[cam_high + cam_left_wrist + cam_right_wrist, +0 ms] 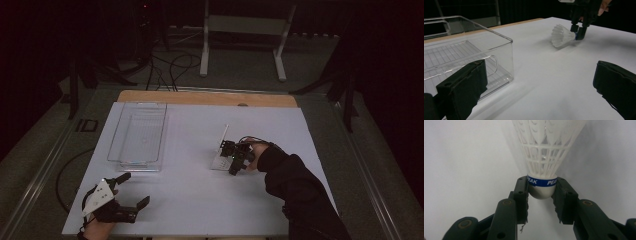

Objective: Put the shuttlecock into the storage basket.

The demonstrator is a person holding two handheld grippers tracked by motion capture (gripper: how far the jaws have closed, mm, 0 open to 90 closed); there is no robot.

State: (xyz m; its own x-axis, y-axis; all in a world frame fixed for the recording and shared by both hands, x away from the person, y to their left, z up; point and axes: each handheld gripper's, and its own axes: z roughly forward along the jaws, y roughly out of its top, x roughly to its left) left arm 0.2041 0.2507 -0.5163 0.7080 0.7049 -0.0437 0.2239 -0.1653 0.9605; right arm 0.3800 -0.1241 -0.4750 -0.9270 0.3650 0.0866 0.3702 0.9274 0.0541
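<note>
Black jaws of the right gripper [541, 195] are pinching a white shuttlecock [545, 150] by its firm cork near the worktop's right edge; its skirt looks light and crushable. Left gripper [131, 191] is resting spread.

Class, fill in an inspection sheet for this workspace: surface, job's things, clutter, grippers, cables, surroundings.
Surface: white table top, wooden strip along the far edge.
Job's things: white shuttlecock, blue band at its cork; clear plastic bin, nothing seen inside.
Clutter: nothing seen.
Grippers: right gripper shut on the shuttlecock's cork; left gripper open, near the bin.
Cables: black cables on the floor behind the table.
Surroundings: dark room, a grey metal stand.
</note>
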